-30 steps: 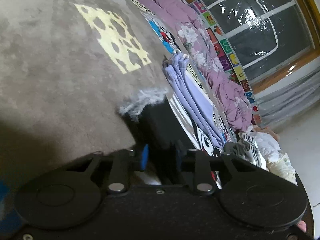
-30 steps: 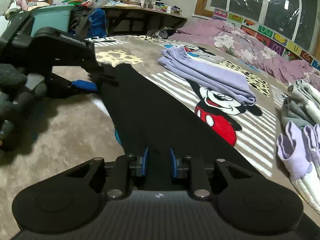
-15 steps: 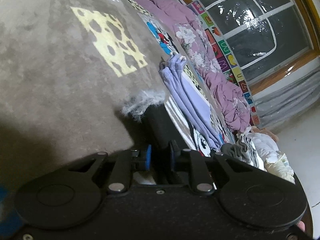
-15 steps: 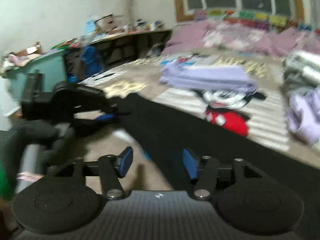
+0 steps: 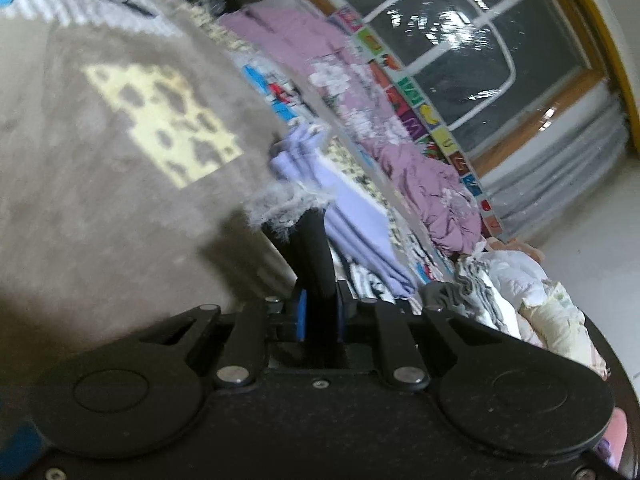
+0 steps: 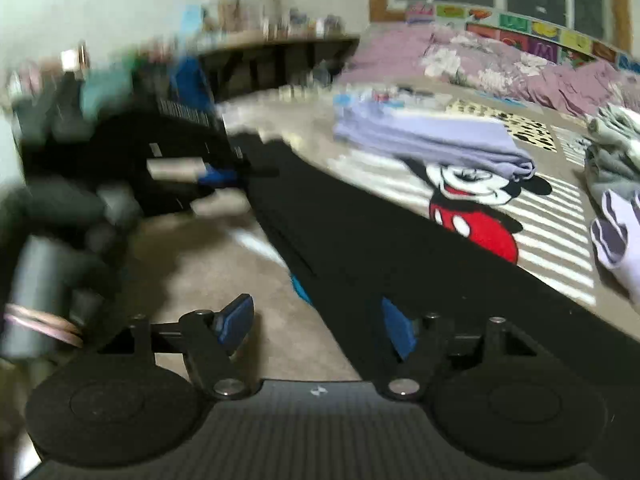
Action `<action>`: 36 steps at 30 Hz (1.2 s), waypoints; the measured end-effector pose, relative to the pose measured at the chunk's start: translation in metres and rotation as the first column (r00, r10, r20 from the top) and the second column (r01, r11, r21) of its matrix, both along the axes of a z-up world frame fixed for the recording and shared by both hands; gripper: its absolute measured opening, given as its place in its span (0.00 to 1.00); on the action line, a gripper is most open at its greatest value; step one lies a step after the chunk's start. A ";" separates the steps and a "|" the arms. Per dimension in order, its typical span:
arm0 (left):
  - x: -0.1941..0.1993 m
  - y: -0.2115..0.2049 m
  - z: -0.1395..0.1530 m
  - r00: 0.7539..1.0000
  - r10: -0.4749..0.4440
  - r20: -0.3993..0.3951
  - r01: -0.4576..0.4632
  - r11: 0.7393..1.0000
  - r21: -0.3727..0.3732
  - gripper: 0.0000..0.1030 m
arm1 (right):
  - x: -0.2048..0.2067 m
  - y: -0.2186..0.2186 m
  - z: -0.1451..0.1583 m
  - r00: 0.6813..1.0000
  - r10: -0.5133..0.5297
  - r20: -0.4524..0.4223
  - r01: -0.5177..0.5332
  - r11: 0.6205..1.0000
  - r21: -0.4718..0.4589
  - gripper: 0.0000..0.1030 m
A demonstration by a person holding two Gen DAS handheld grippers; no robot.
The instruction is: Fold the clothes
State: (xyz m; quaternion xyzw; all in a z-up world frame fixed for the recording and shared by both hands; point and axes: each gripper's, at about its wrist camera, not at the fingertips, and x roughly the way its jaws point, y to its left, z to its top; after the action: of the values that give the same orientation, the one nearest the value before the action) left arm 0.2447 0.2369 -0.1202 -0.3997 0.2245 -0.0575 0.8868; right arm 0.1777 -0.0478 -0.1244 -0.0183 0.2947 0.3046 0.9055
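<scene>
Done: lilac stack folded | Now: your left gripper closes on the black garment, right gripper opening, nothing pinched | Left: finish fold, grey pile.

A grey cartoon blanket covered the bed. Beyond it a purple quilt lay under the window; a cluttered shelf stood left.
</scene>
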 end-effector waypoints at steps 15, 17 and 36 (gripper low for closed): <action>-0.025 -0.120 0.075 0.938 -0.264 0.224 0.170 0.915 0.366 0.11 | -0.042 -0.213 0.016 0.979 -0.143 -0.145 0.193 0.875 0.445 0.67; -0.028 -0.147 0.079 0.925 -0.309 0.221 0.187 0.877 0.443 0.11 | -0.040 -0.243 0.008 0.971 -0.164 -0.177 0.232 0.832 0.504 0.67; -0.066 -0.293 0.017 0.795 -0.605 0.041 0.280 0.426 0.860 0.11 | -0.009 -0.346 -0.057 0.922 -0.167 -0.349 0.383 0.520 0.763 0.68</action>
State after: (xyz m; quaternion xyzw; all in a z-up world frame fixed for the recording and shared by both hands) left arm 0.1787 -0.0562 -0.1032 0.1514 0.1637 -0.2507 0.9420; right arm 0.1689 -0.3938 -0.1816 0.4860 0.2222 0.2576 0.8050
